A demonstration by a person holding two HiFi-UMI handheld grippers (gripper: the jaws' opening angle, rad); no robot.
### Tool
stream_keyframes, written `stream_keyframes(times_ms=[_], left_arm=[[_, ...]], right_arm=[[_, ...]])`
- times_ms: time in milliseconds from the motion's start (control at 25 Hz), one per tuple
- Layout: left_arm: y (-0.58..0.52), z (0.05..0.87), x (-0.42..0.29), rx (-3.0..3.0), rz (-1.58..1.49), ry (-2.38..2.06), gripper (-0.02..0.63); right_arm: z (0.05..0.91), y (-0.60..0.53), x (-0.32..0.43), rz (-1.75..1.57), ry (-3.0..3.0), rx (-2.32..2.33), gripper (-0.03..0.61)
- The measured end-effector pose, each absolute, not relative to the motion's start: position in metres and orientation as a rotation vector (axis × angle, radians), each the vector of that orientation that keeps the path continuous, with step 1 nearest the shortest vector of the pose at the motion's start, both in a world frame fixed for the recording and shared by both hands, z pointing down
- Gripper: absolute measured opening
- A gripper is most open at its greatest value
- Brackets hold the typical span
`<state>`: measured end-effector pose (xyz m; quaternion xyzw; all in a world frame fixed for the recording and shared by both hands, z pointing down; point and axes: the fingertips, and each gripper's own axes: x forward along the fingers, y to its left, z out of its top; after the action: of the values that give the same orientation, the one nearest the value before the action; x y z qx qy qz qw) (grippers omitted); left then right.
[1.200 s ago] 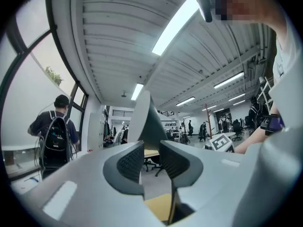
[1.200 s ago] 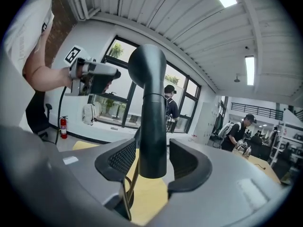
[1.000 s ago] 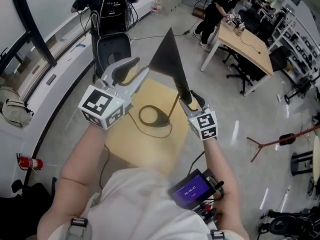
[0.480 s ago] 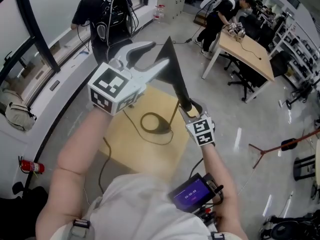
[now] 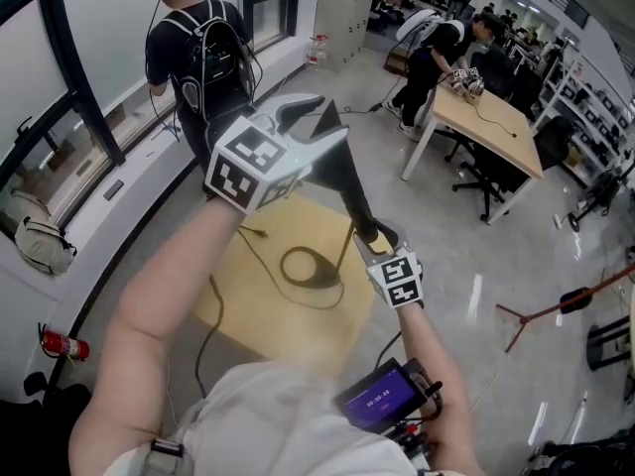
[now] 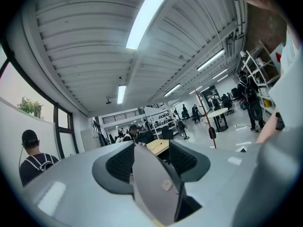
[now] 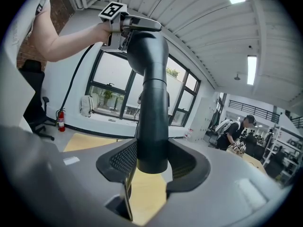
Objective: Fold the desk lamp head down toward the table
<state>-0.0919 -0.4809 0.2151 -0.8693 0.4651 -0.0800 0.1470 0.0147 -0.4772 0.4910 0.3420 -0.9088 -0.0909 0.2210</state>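
Head view, lamp: The long black wedge-shaped desk lamp head (image 5: 349, 181) stood raised, its long axis running from upper centre of the frame down to lower right of centre, above the square yellow wooden table (image 5: 298, 317) where its round black base (image 5: 308, 266) sat.
Head view, nearer hand: The left gripper (image 5: 322, 122) was at the head's free upper tip; the right gripper (image 5: 379, 238) was at its lower, hinge end. Folding down probably turned on the left one.
Left gripper view, claw: The left gripper (image 6: 151, 160) had its jaws at their widest, having just been opening. The lamp head (image 6: 156, 188), grey and edge-on here, stood between the pads, which did not appear to press on it.
Right gripper view, claw: The right gripper (image 7: 152, 163), its jaws having just been closing, was clamped on the lamp head's round black neck (image 7: 152, 122). The neck rose up the frame and bent toward the left gripper (image 7: 130, 26) at upper left, with the table (image 7: 85, 142) below.
Change since a second earlier: The left gripper had climbed from middle left to upper centre of the head view. The right gripper had barely shifted. The lamp head remained raised.
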Motion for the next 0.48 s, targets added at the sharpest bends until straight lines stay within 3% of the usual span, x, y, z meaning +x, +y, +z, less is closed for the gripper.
stream_keyframes(times_ms=[480], left_arm=[[-0.4882, 0.2130, -0.0899, -2.502, -0.194, 1.411, 0.155]], right_arm=[[0.4883, -0.4759, 0.0150, -0.264, -2.487, 0.963, 0.210]])
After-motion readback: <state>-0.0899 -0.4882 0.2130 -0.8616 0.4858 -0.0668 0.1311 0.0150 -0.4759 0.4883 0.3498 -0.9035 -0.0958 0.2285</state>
